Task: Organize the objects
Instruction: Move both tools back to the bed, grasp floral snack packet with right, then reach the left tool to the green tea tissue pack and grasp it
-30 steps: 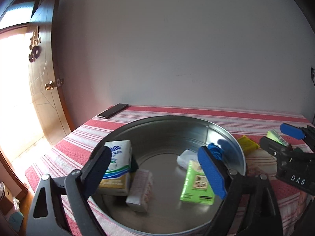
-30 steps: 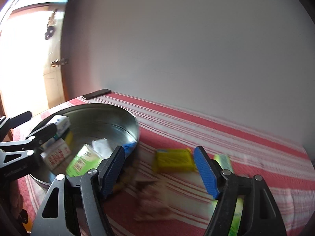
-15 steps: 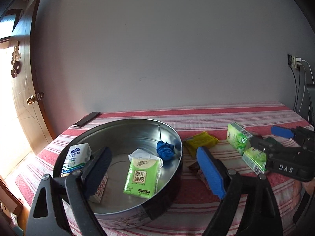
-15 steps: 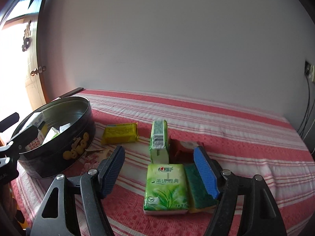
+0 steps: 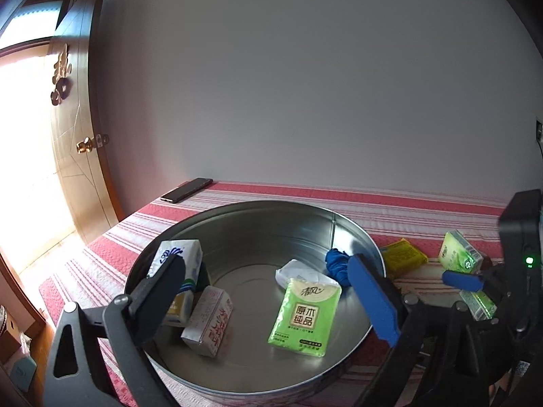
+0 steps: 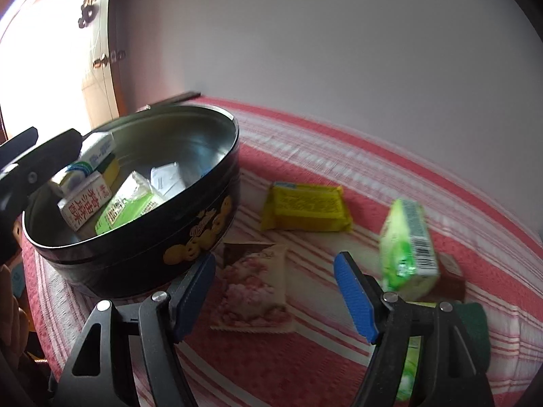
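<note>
Blue-padded, the left tool (image 5: 268, 291), its jaws just widened and empty, hangs over the round tin (image 5: 339, 218) holding a green tissue pack (image 5: 304, 315). The right tool (image 6: 275, 291), spread and empty, hovers above a floral sachet (image 6: 253, 291) on the striped desk (image 6: 373, 169); beyond lies a yellow packet (image 6: 307, 207).

Home room, wooden door (image 5: 73, 156), striped tablecloth (image 5: 390, 207)

Round tin (image 5: 356, 237) holds packets; others (image 6: 307, 208) lie beside.
</note>
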`<state>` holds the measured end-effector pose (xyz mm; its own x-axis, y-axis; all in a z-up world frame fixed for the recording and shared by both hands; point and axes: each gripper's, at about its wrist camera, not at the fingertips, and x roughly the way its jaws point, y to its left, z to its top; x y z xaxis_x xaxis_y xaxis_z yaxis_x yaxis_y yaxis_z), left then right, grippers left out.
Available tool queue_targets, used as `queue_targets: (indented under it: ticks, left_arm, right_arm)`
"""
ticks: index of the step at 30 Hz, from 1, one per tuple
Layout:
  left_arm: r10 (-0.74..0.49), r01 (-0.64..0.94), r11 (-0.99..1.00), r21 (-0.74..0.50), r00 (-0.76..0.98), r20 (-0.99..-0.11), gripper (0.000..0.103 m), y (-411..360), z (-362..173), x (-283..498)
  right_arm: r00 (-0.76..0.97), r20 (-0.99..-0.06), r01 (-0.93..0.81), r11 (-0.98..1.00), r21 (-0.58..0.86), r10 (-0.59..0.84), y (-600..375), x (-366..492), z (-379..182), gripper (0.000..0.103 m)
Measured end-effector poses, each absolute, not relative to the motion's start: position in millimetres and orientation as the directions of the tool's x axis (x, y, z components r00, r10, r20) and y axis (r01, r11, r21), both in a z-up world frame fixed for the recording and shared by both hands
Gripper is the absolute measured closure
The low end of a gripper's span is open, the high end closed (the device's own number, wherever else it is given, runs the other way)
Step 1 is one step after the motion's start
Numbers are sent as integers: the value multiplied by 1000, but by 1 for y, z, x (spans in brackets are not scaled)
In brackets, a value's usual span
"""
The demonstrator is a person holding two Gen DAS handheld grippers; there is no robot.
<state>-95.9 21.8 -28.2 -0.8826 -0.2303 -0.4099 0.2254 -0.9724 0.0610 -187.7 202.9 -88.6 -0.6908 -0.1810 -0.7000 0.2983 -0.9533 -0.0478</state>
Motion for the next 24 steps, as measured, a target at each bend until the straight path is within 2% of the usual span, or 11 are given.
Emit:
queue_targets:
  ticks: [2, 3, 4, 5, 8, 14, 19, 24]
  left_arm:
    - [-232, 226, -972, 64, -882, -411, 5, 21, -30, -97]
    - [-231, 224, -972, 66, -881, -412, 5, 22, -30, -97]
    - [-229, 220, -973, 70, -880, -416, 5, 22, -31, -98]
    - [-228, 218, -973, 71, -881, -415, 5, 23, -31, -97]
    - [-214, 202, -977, 73, -882, -419, 5, 28, -31, -98]
    - [-186, 163, -982, 91, -888, -420, 5, 49, -30, -100]
    - [-124, 98, -992, 82, -893, -433, 5, 78, -26, -102]
    - [-28, -3, -998, 64, -870, -491, 5, 121, -33, -111]
  right_arm:
    - [-651, -739, 300, -953, -39, -175, 200, -193, -96, 29]
    - [-641, -748, 302, -953, -36, -175, 200, -194, -97, 33]
    - [-637, -750, 305, -952, -34, -177, 200, -194, -97, 46]
    - [-634, -752, 308, -951, -29, -183, 200, -194, -97, 52]
    - [-638, -746, 307, -952, -22, -188, 202, -189, -96, 60]
    - [-736, -654, 247, -969, -13, -178, 226, -166, -78, 61]
    - [-836, -546, 85, -996, -29, -56, 276, -140, -61, 61]
    - [-854, -513, -88, -996, -21, 86, 335, -127, -55, 61]
